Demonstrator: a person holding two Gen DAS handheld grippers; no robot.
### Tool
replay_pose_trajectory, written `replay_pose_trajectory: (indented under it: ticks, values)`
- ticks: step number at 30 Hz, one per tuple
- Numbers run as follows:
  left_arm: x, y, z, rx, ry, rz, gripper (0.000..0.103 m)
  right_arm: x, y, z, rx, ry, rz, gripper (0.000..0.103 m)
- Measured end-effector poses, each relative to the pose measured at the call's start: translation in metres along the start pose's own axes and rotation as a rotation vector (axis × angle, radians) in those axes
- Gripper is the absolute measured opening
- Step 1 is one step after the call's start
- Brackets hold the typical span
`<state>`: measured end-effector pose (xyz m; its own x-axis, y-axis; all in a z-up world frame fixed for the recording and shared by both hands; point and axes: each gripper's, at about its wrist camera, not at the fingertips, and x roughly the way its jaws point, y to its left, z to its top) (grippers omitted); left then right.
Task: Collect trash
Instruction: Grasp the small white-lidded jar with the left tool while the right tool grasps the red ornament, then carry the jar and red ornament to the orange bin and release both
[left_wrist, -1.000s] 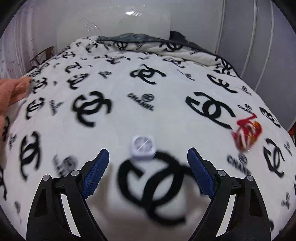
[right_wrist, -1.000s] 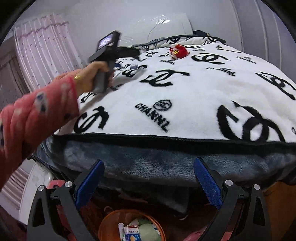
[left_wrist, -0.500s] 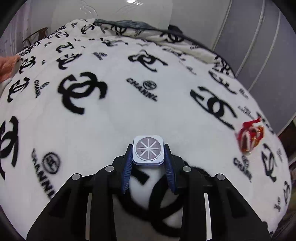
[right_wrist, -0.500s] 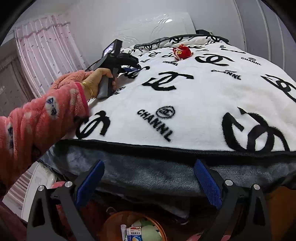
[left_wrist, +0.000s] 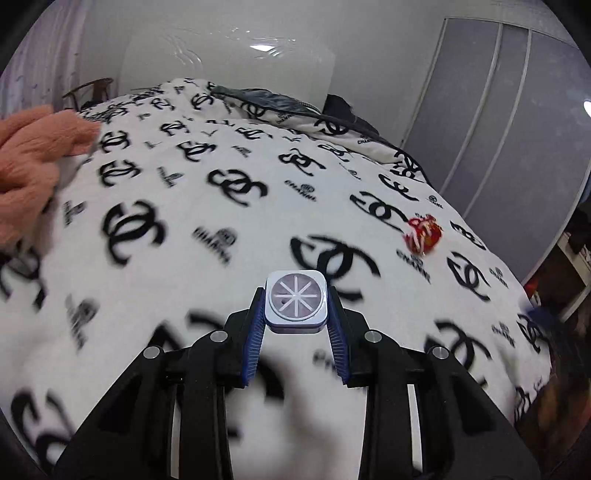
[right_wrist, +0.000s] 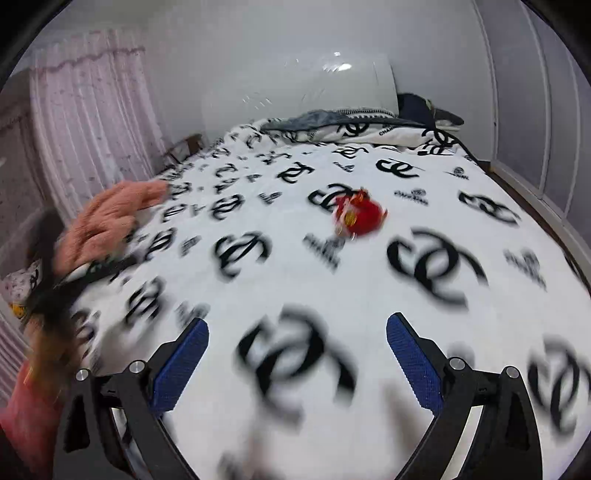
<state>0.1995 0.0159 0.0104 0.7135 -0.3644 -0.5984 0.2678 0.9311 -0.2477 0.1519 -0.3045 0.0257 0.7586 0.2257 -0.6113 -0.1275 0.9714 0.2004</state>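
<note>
A small square silver tin with a star pattern on its lid (left_wrist: 296, 301) sits between the blue pads of my left gripper (left_wrist: 297, 314), which is shut on it and holds it above the white logo-print blanket (left_wrist: 192, 280). A crumpled red wrapper (left_wrist: 423, 233) lies on the blanket to the right and further off. In the right wrist view the same red wrapper (right_wrist: 357, 215) lies ahead, slightly right of centre. My right gripper (right_wrist: 297, 343) stands open over the blanket with nothing between its fingers.
A pink fluffy garment (left_wrist: 33, 158) lies at the bed's left edge, seen again as the pink garment (right_wrist: 110, 218). Dark pillows (right_wrist: 424, 107) rest by the white headboard (right_wrist: 295, 92). Grey wardrobe doors (left_wrist: 498, 122) line the right side. Pink curtains (right_wrist: 92, 110) hang at left.
My left gripper closed on the silver tin and lifted it off the blanket. My right gripper rose from below the bed's edge, over the bin, to above the blanket, nearer the red wrapper.
</note>
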Motion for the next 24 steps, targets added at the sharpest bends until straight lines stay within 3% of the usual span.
replay_pose_trajectory:
  ticks: [5,9,11,13,16,18,24]
  values:
    - [-0.026,0.004,-0.028,0.025,-0.002,0.042,0.031,0.093,-0.022,0.064,0.05,0.062,-0.149,0.095]
    - [-0.03,0.012,-0.044,-0.021,0.016,0.024,0.031,0.149,-0.03,0.088,0.088,0.134,-0.234,0.093]
    - [-0.031,0.015,-0.05,-0.038,0.02,0.022,0.031,0.17,-0.033,0.095,0.114,0.165,-0.283,0.082]
    - [-0.032,0.015,-0.053,-0.036,0.02,0.024,0.031,0.184,-0.034,0.095,0.125,0.213,-0.326,0.053]
    - [-0.034,0.014,-0.055,-0.035,0.025,0.011,0.031,0.183,-0.04,0.091,0.153,0.214,-0.357,0.039]
    - [-0.038,0.011,-0.056,-0.022,0.022,0.01,0.031,0.165,-0.041,0.089,0.172,0.184,-0.342,0.036]
    - [-0.059,-0.003,-0.059,0.012,0.002,-0.016,0.031,0.087,-0.018,0.074,0.096,0.095,-0.271,0.035]
